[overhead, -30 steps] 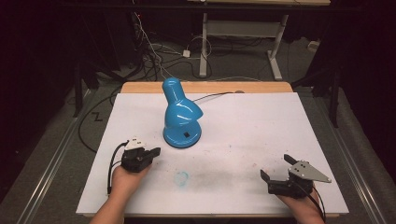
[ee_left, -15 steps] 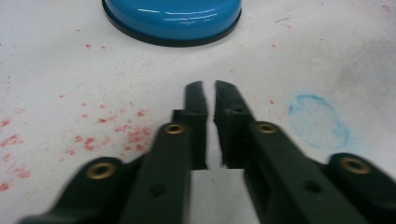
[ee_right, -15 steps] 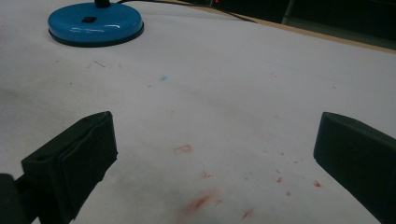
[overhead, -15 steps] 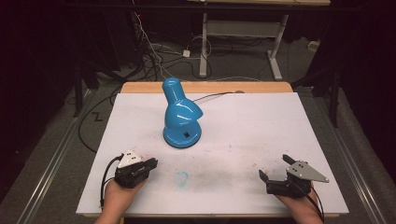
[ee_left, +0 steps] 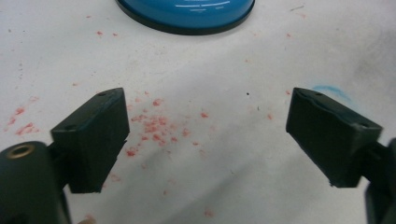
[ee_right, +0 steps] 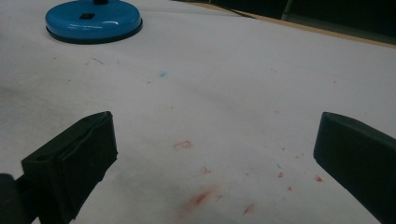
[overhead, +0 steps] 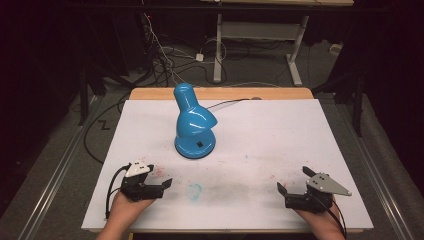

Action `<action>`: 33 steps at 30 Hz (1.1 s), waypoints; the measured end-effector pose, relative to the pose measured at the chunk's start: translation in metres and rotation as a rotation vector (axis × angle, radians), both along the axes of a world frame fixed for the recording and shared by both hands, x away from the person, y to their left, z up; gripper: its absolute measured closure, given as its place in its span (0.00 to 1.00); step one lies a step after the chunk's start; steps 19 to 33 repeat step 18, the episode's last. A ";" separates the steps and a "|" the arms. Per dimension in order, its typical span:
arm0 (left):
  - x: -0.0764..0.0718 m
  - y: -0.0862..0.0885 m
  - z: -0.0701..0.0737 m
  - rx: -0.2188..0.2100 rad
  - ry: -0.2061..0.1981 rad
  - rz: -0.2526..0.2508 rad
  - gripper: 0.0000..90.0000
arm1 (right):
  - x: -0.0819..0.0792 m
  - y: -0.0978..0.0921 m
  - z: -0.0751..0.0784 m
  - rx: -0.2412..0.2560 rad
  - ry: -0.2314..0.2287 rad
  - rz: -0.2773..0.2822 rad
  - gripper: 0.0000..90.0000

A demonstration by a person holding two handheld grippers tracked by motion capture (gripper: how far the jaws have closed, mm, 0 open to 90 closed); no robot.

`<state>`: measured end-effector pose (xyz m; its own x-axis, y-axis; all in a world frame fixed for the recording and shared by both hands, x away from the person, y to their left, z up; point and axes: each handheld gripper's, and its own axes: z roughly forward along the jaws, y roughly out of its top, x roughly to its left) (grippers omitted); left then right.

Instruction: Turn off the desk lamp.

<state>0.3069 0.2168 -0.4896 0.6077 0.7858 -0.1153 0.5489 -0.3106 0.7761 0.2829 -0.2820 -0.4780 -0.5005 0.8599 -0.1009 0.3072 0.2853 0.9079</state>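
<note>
Both tongs rest spread and empty at the near edge of the bench (overhead: 320, 130) — left tongs (overhead: 161, 186), right tongs (overhead: 292, 182) — with the blue desk lamp (overhead: 194, 125) ahead of them, nearer the left, so a reach forward likely comes next.

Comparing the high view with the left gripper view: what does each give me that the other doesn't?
High view alone: the blue lamp's whole head and neck, its cord, the right gripper, both hands, the floor cables. Left gripper view alone: the red specks on the sheet between the left gripper's open jaws, seen up close. Both share the lamp's round base, the white table sheet and the blue smudge.
</note>
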 end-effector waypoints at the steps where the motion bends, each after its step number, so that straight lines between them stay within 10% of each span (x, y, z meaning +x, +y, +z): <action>1: 0.000 -0.001 0.001 0.002 -0.004 0.000 0.02 | 0.000 0.000 0.000 0.000 -0.001 0.001 0.00; 9: -0.015 -0.004 0.019 -0.078 -0.179 -0.016 0.00 | -0.002 -0.005 0.003 0.021 -0.008 -0.008 0.00; 15: -0.008 -0.004 0.012 -0.088 -0.118 -0.018 0.00 | 0.000 -0.007 0.002 0.027 -0.007 -0.013 0.00; 33: -0.008 -0.004 0.012 -0.078 -0.116 -0.012 0.00 | -0.001 -0.007 0.003 0.033 -0.010 -0.015 0.00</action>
